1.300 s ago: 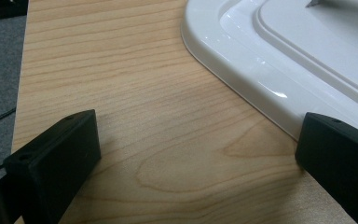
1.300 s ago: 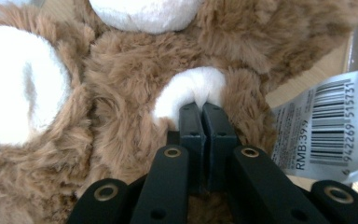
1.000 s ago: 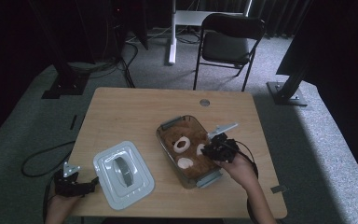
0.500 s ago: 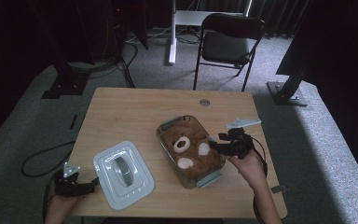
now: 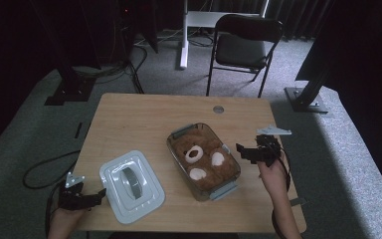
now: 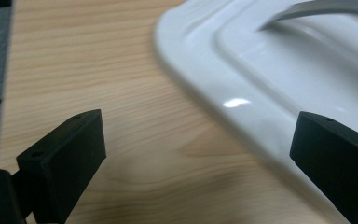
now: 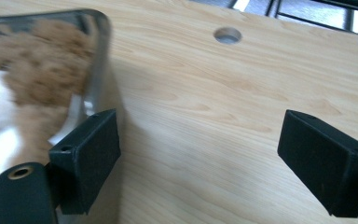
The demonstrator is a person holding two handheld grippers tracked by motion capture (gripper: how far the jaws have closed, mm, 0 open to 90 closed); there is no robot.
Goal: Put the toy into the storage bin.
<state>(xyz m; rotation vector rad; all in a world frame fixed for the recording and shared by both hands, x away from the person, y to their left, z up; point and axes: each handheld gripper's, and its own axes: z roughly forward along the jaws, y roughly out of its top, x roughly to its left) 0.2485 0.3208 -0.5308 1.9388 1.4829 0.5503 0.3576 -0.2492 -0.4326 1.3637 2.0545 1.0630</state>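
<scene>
A clear glass container (image 5: 203, 160) sits mid-table with a brown and white plush toy (image 5: 201, 158) inside. Its white lid (image 5: 132, 185) with a grey handle (image 5: 129, 180) lies flat at the front left. My left gripper (image 5: 99, 195) rests open at the lid's left edge; in the left gripper view the lid (image 6: 279, 79) lies between and beyond the jaws. My right gripper (image 5: 242, 152) is open just right of the container, empty. In the right gripper view the container wall (image 7: 95, 70) stands by the left jaw, the plush toy (image 7: 28, 88) behind it.
The wooden table (image 5: 144, 129) has a round cable hole (image 5: 218, 109) near its far edge. A black folding chair (image 5: 246, 47) stands beyond the table on grey carpet. A cable (image 5: 45, 167) lies on the floor at the left.
My right gripper has drawn back from over the container to its right side, now open and empty. The left gripper and lid have stayed put.
</scene>
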